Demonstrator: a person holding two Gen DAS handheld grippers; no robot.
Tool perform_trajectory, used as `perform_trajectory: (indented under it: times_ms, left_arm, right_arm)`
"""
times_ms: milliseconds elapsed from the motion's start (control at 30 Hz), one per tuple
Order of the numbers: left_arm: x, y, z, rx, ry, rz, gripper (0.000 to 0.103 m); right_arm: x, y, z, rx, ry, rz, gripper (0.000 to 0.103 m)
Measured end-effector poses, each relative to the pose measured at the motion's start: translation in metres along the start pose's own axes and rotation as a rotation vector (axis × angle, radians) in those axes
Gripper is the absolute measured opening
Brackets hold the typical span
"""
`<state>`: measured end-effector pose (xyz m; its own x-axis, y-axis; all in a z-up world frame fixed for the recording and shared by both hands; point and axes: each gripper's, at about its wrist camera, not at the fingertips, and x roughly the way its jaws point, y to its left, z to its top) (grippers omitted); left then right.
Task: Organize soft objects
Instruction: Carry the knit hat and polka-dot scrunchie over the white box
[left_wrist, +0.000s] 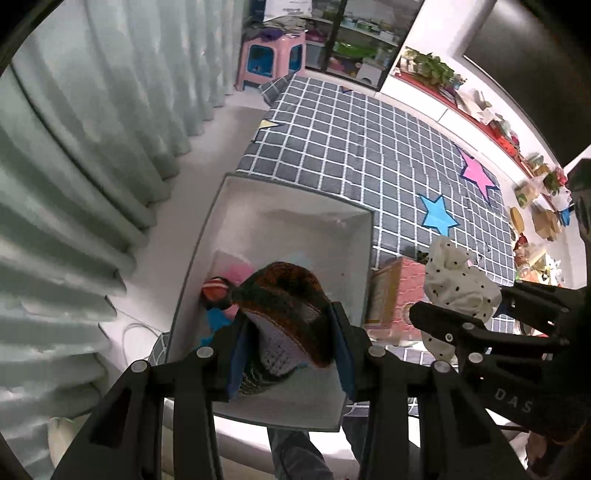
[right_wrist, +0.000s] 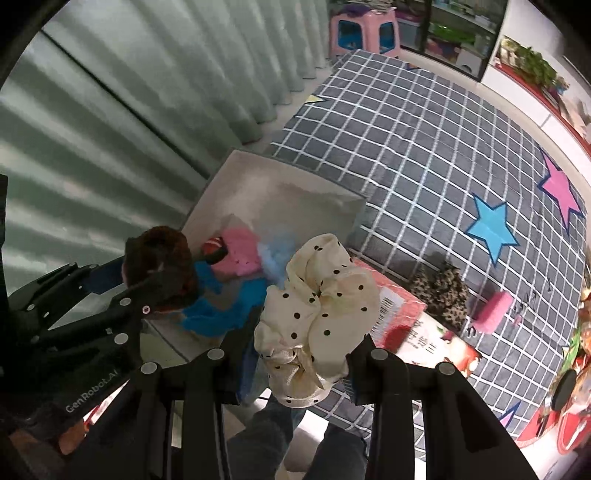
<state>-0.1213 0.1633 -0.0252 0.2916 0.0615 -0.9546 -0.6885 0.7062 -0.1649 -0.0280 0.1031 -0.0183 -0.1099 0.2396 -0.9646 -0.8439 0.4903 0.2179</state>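
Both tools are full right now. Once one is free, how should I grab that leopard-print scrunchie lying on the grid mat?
Probably from straight above. The leopard scrunchie lies flat and bunched on the mat, between the red box and the pink roll. Pinch one puffy side of the ring, ideally the far edge facing open mat, with the fingers across the band so neither neighbour gets bumped.

Left gripper (left_wrist: 286, 347) jaws clamp a knitted hat (left_wrist: 284, 306) over the white box (left_wrist: 295, 195) — polka-dot scrunchie (left_wrist: 458, 280) beside.
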Motion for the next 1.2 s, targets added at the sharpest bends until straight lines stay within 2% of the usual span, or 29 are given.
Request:
perform_trajectory:
  times_ms: [333,1200]
  left_arm:
    - [0.010,0.018,-0.002,-0.047,0.030,0.006,0.044]
    - [0.055,0.025,0.011,-0.046,0.111,0.038,0.044]
  right_arm:
    - [0.015,0.014,0.011,-0.030,0.030,0.020,0.039]
    - [0.050,0.016,0.048,-0.005,0.080,0.057,0.039]
